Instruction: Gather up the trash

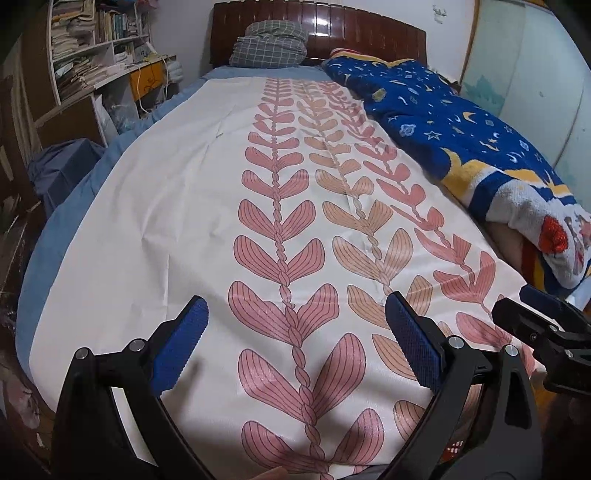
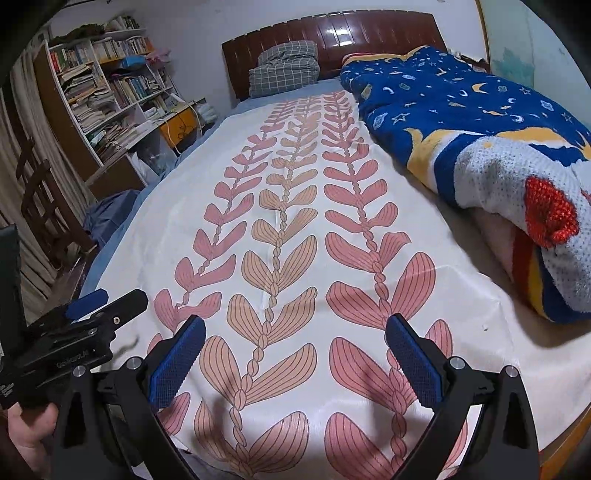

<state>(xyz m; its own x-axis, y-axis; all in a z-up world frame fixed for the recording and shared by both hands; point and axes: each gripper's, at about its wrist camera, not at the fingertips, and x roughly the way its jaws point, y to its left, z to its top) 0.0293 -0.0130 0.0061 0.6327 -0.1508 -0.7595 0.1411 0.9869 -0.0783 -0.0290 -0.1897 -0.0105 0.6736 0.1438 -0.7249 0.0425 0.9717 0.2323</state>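
Both grippers are held low over the foot of the bed, side by side and pointing along its length toward the headboard (image 1: 317,33). The left gripper (image 1: 295,343) hovers above the white cloth (image 1: 166,206) with its jaws spread wide, the blue pads (image 1: 413,339) well apart and nothing between them but the pink leaf print. The right gripper (image 2: 295,362) is in the same pose, jaws equally wide, empty, above the rows of pink and tan leaves. In the left wrist view the right gripper's black frame and one blue tip show at the right edge; in the right wrist view the left gripper appears at the left edge, with part of a hand (image 2: 26,432) wrapped around its handle (only the fingers and knuckles show). No piece of trash can be made out anywhere on the cloth in either view, so nothing lies between or near either pair of jaws; I cannot tell where the trash is. A rolled blue blanket (image 2: 461,118) with moons and stars lies along the right side of the bed, resting on the cloth's edge. A grey checked pillow (image 2: 284,66) sits against the headboard. To the left of the bed stands a bookshelf (image 2: 107,85) crammed with books and papers, and a dark blue bundle (image 1: 62,170) lies near the bed's left edge.
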